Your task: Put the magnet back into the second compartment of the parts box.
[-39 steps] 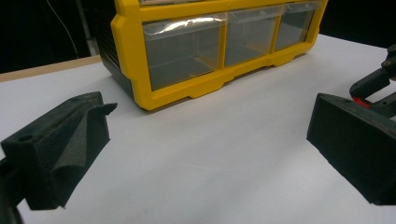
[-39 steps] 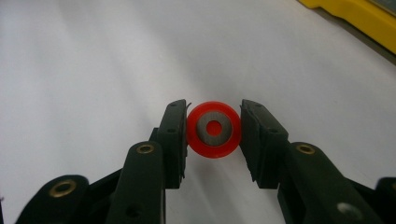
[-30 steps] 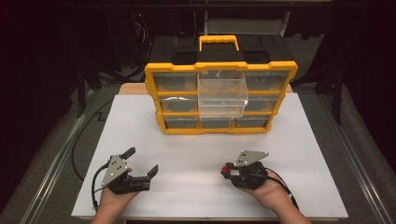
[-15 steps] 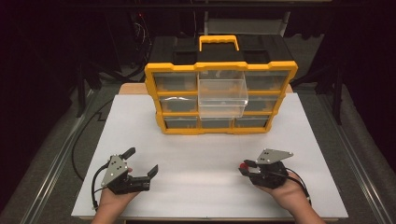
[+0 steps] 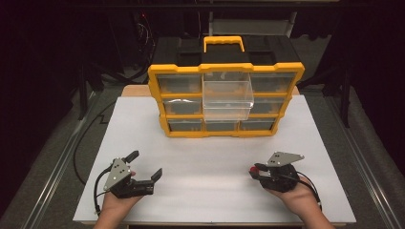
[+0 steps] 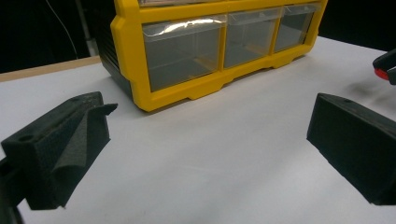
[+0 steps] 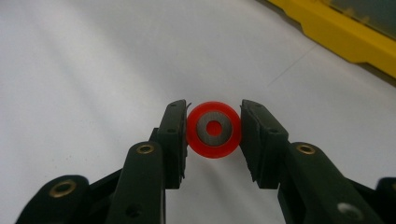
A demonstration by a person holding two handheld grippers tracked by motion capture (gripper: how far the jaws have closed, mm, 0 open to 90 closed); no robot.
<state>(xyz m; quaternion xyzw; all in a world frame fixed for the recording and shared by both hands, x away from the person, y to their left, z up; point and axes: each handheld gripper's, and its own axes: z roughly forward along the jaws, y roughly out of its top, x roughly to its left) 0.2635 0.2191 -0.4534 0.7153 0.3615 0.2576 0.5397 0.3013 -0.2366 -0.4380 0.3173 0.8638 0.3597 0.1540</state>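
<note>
Right gripper jaws clamped on a small red wheel with grey hub, held just above the white counter at its near right side; in high view the right gripper points left, wheel at its tip. Left gripper rests at near left, jaws wide apart, nothing between them. Yellow drawer organizer stands at far middle of the counter, well apart from both grippers, one clear drawer in its middle column pulled out
</note>
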